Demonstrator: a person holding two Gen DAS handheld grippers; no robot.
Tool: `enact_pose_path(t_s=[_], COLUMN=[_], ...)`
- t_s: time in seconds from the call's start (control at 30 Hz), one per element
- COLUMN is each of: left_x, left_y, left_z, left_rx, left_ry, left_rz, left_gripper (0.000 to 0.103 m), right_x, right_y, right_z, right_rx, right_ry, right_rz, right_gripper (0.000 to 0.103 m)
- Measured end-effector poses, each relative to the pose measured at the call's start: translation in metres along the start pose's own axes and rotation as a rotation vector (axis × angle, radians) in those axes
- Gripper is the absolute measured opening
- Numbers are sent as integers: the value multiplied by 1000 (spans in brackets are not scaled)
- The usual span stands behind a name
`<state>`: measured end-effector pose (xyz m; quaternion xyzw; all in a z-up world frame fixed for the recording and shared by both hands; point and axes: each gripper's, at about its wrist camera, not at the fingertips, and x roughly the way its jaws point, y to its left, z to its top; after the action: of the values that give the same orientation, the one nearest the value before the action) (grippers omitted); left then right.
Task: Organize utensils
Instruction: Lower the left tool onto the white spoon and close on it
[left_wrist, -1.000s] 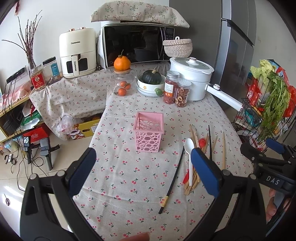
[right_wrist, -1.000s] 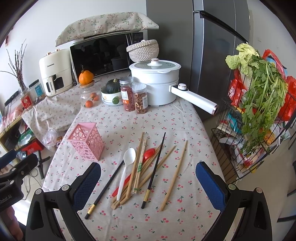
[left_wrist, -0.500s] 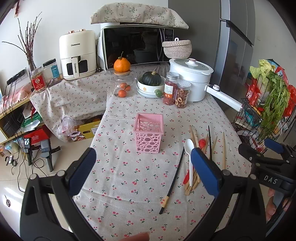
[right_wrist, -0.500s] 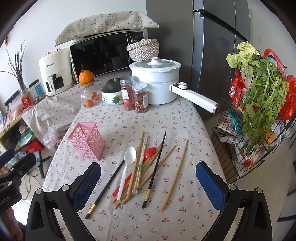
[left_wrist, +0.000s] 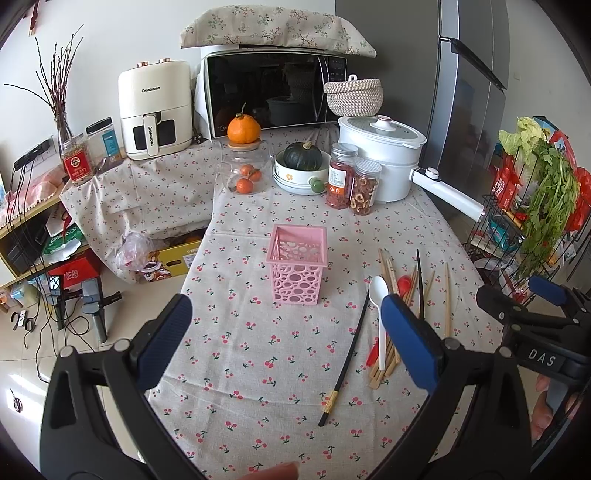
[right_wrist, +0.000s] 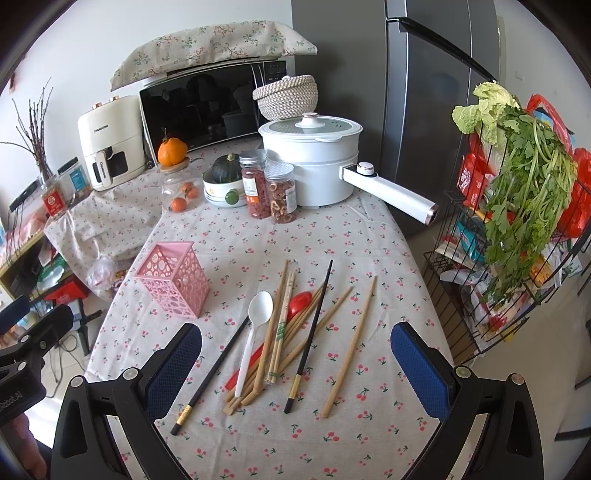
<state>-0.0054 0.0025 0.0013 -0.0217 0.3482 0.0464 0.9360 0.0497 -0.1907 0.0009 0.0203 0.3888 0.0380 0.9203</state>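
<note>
Both tongs spread wide, nothing pinched. Right tongs (right_wrist: 295, 354) hover low over the utensil pile, left tongs (left_wrist: 284, 328) hang above bare cloth in front of the pink holder (left_wrist: 298, 268). Step in hand, as I judge it: the approach before the first pick; holder looks empty, nothing sorted yet.

Next move likely calls for the right tongs to drop onto one piece and close across its shaft. The lone bamboo chopstick (right_wrist: 350, 347) at the pile's right edge lies apart from the rest, so it is the easiest grab; the stacked ones overlap and could drag neighbours.

Count on the counter (right_wrist: 258, 247): one white spoon (right_wrist: 255, 332), one red spoon (right_wrist: 295, 304) mostly buried, two black chopsticks (right_wrist: 312, 332), one of them off to the left beside the holder. Bamboo chopsticks about seven or eight; overlap blocks an exact count. One holder, upright, left of the pile, well apart from it.
</note>
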Motion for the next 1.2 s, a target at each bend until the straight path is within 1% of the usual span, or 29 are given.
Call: enact_pose_path(t_s=[0.43,0.63,0.73,0.77,0.8,0.87,0.93,1.0,1.1,1.13,1.2], left_x=[0,6,10,12,16,23,31,36,41,43,50], left_y=[0,-2,-4,-4,-2,-2,-6,-15,-32,-37,-44], left_z=[0,1,1,0,0,-1,0,1,3,4,7], left_rx=[-2,-9,-12,-27,-43,-68,-64,-23,73,89,102], left_ry=[-4,-12,-9,-13,-6,21,61,98,135,151,199], left_rz=[6,21,7,-16,-36,-53,-74,-88,-94,-97,-135], left_gripper=[102,102,102,102,102,102,102,102,102,102,102], right_x=[3,8,11,13,14,16,18,22,34,39,49], right_y=[0,-4,-10,-12,-15,-22,-33,-45,-63,-70,-81], right_z=[-3,3,6,7,7,8,9,10,11,12,12], right_rx=[-3,-12,-18,-18,-19,-4,33,79,131,146,156], right_ry=[10,19,21,25,29,31,40,63,119,143,193], right_rz=[-4,-14,-24,-27,-28,-31,-24,3,61,70,83], right_gripper=[103,103,103,103,103,103,103,103,103,103,103])
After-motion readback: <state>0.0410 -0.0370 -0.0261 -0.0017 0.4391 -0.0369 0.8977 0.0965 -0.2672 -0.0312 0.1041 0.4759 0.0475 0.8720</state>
